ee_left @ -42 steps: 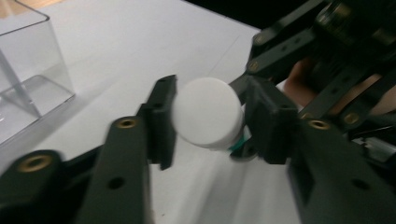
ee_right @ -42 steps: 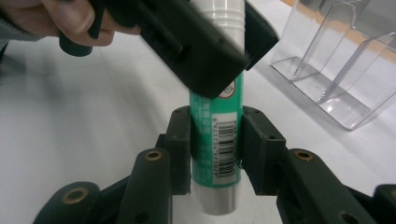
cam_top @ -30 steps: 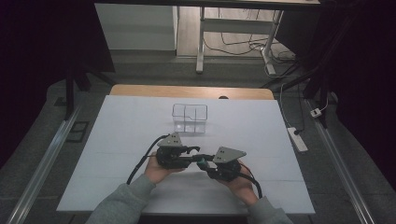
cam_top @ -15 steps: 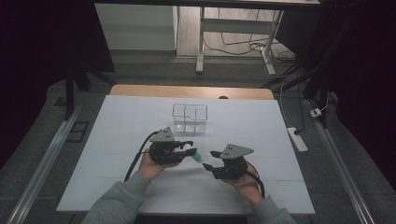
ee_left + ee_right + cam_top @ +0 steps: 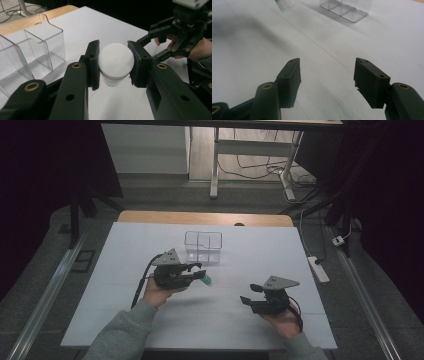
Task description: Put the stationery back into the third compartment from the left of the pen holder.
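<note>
- Two hand-held grippers over the white table (image 5: 125, 320), one per hand, well apart from each other.
- Left gripper (image 5: 196, 273) clenched on a small tube with a rounded white end (image 5: 115, 61) and a teal-tinted clear body; pads press it from both sides.
- Tube is held above the table, left of centre, just near of the clear box.
- Clear box (image 5: 203, 247), a divided see-through container, stands at table centre toward the far side; nothing visible inside its compartments.
- Right gripper (image 5: 251, 294) at near right, resting in the palm, jaws pointing left.
- Right gripper released: jaws have just been opening, nothing between them, bare table showing in the gap.
- Grey sleeve (image 5: 122, 335) on the left forearm at the near edge.
</note>
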